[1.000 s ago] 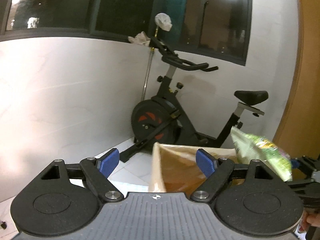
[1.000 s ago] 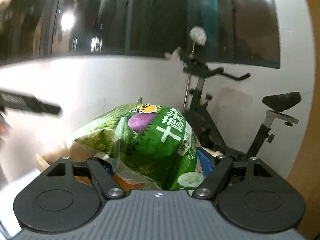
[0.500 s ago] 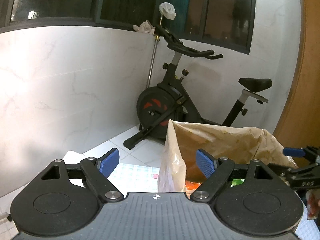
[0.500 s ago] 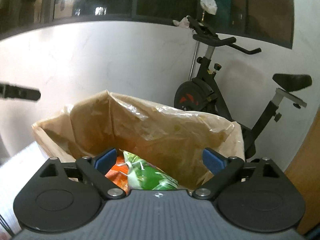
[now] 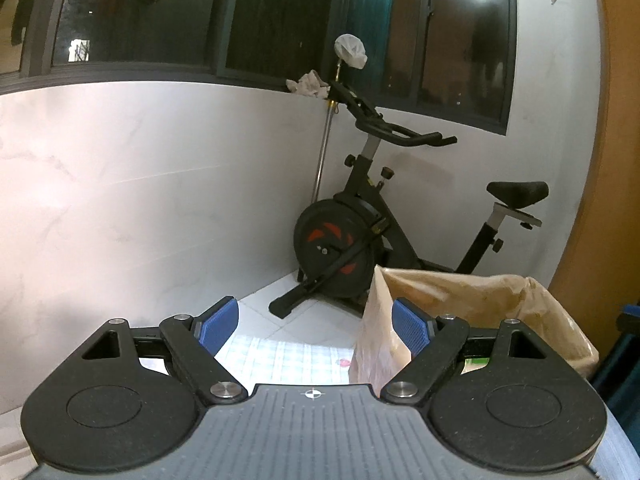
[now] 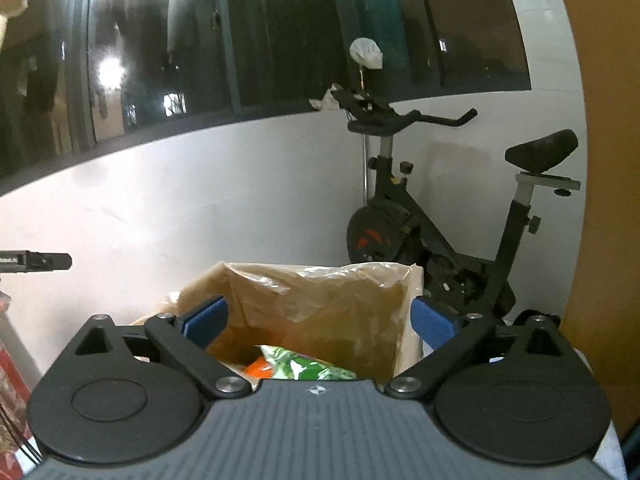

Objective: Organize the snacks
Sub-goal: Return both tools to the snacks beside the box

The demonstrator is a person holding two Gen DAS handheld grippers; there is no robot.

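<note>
I read this as the end of a drop-off: the green snack bag now lies down inside the lined box, resting against an orange packet at its nine o'clock. My right claw has just been opening and stands spread wide above the box mouth with nothing between its blue pads; the bag is free of it. In the left wrist view the same box sits at about four o'clock from the left claw, whose pads are also well apart and hold nothing; only the checked cloth on the counter shows between them.

So one snack is stowed, and the step in hand is clearing the right claw from the box. At nine o'clock in the right view I see the edge of a red package, too cropped to name, which may be the next item. The next move, I judge, calls for swinging one open claw toward whatever snacks remain, lining the pads across a bag's crimped edge or narrow side, and closing gently, since such bags crush and slip. The thin liner could snag a pad on the way out.
</note>
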